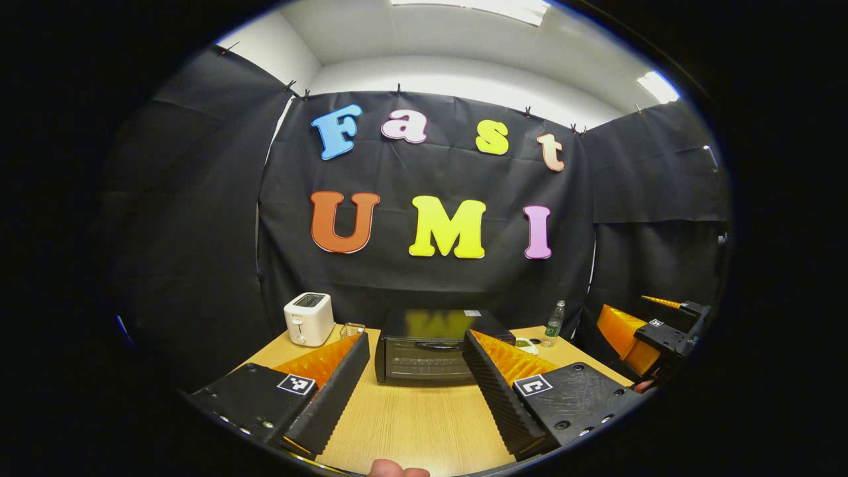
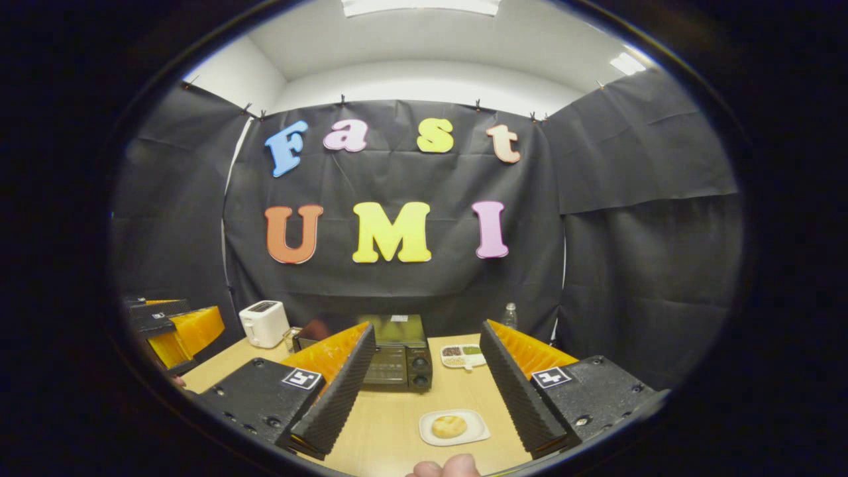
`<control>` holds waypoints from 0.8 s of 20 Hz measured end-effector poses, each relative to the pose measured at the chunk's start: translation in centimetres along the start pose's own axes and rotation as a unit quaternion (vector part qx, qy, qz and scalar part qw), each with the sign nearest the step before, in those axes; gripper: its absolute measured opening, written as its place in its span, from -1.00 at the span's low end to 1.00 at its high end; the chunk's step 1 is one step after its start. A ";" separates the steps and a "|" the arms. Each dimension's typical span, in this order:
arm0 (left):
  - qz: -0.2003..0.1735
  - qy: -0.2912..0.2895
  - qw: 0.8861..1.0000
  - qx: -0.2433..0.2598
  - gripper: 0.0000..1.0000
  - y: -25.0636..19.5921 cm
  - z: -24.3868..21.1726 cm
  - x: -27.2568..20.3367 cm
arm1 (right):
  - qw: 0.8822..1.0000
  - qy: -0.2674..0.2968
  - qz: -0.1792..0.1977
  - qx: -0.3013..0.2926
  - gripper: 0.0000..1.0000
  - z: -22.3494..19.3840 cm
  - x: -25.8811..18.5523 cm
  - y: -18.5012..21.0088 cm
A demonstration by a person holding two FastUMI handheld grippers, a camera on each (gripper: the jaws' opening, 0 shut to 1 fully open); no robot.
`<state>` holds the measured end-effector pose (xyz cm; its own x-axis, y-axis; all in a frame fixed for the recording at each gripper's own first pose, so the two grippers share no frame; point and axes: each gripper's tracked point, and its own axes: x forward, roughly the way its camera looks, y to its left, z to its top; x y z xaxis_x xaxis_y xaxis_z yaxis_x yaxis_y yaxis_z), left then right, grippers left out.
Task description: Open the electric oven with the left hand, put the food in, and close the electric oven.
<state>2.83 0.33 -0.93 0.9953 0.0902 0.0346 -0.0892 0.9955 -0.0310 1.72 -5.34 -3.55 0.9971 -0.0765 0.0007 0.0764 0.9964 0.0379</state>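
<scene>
Black and rigid, the electric oven (image 1: 424, 350) stands shut mid-tabletop (image 1: 417, 424); its door handle (image 1: 438, 345) is likely the firm hold. Soft, light food (image 2: 448, 426) rests on a plate (image 2: 477, 432), probably needing gentle pressure. Left gripper (image 1: 414, 391) and right gripper (image 2: 427, 391) both gape, holding nothing.

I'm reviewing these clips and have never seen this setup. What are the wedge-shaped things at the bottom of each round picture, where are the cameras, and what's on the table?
Each wedge pair is a handheld gripper's two fingers; a camera rides on each gripper, looking forward. The left gripper and right gripper are both open and hold nothing. On the wooden table stand a closed electric oven, a white toaster, a bottle, a divided dish and a plate with a bun.
</scene>
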 end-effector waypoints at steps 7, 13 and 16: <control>-0.014 0.042 0.999 0.006 0.87 -3.6 -4.3 9.8 | 1.000 0.025 -0.017 -0.002 0.96 -2.5 4.1 -5.5; -0.023 0.063 0.998 0.011 0.87 -6.6 -8.2 22.5 | 0.998 0.040 -0.039 -0.003 0.96 -3.1 8.9 -10.9; -0.020 0.101 0.995 0.017 0.87 -6.6 -12.0 27.4 | 0.997 0.051 -0.050 -0.003 0.96 -3.4 10.5 -12.9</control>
<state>31.15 -4.12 -11.81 0.9849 0.0455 -0.1671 -0.0463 0.9989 -0.0006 11.26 -18.86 -7.44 0.9796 -0.1719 -0.1042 0.1754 0.9841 0.0261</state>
